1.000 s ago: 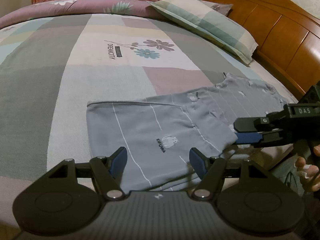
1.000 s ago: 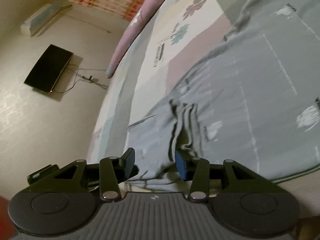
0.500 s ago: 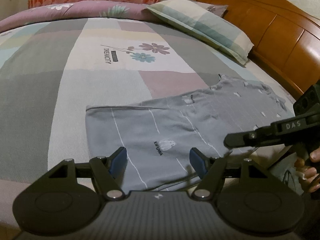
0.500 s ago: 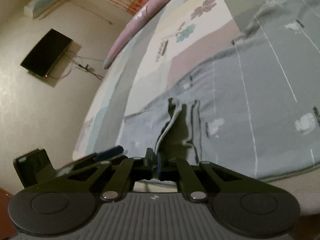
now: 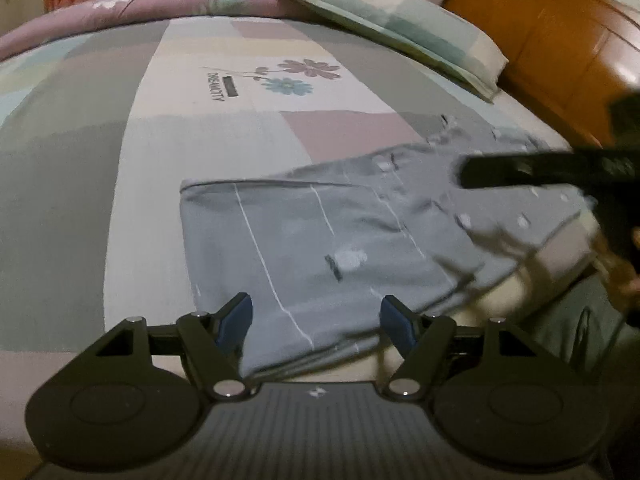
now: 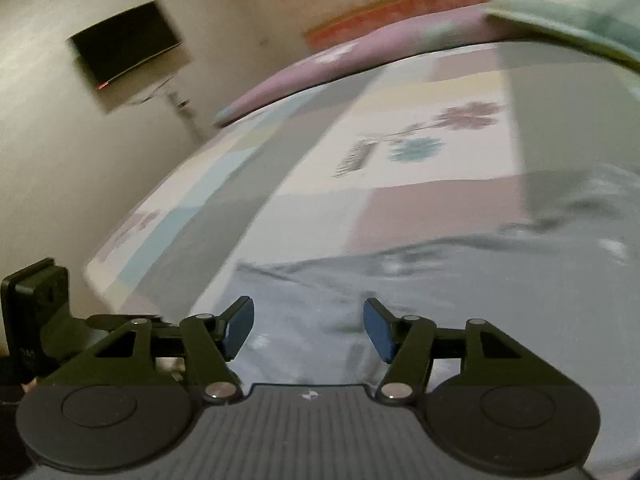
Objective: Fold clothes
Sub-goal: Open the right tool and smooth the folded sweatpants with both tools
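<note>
On the bed (image 5: 132,168), near its front edge, lies the gray shirt (image 5: 312,236) we are folding. It has thin white lines and small white pictures on it. It lies mostly flat on the patchwork bedsheet, and its near edge reaches the side of the bed.

Our left gripper (image 5: 316,316) hangs just above the near edge of the shirt. Its blue fingers (image 5: 236,318) stand wide apart and nothing is between them.

Our right gripper (image 6: 308,326) is over the shirt too. Its fingers have just been opening, and now they stand apart and hold nothing. From the left wrist view we see it as a dark, blurry bar (image 5: 548,170) above the far right part of the shirt, with a bit of a hand (image 5: 630,284) below it.

Farther back on the bed, the sheet shows a pink flower and a blue flower (image 5: 288,85). A checked pillow (image 5: 400,28) lies by the wooden headboard (image 5: 560,48). From the right wrist view we see a dark TV (image 6: 128,44) on the wall.
</note>
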Demonstrator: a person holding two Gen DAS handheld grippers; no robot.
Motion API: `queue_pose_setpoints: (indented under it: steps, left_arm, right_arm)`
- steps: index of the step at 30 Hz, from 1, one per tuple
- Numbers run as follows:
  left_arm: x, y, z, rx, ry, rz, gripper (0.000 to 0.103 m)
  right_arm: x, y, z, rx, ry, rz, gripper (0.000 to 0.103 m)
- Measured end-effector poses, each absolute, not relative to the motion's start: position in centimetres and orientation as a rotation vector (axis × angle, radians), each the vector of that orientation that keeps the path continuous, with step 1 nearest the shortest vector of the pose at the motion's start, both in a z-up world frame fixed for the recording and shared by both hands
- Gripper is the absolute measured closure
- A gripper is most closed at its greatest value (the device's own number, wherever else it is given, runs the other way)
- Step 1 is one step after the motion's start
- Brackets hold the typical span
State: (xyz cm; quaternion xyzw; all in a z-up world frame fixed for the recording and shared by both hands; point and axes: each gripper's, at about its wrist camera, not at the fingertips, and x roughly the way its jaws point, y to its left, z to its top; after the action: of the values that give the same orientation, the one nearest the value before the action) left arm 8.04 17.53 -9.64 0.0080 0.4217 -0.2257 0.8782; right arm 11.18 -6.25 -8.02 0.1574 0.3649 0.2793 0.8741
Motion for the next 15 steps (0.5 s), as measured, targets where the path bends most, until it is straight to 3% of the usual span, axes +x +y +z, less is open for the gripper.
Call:
queue_pose_setpoints:
  steps: [7, 9, 15]
  left_arm:
    - [8.6, 19.0, -7.2, 0.014, 0.840, -0.436, 0.032]
    - [10.0, 18.9, -6.4, -0.002, 0.798, -0.437, 0.032]
    - [14.9, 17.1, -8.7, 0.007, 0.790, -0.405, 0.033]
  right_arm:
    - [13.2, -4.5, -9.5, 0.218, 0.797, 0.545, 0.037]
    - [12.0, -4.7, -8.2, 0.186, 0.756, 0.530, 0.023]
    - [10.3, -6.1, -8.3, 0.187, 0.755, 0.511, 0.020]
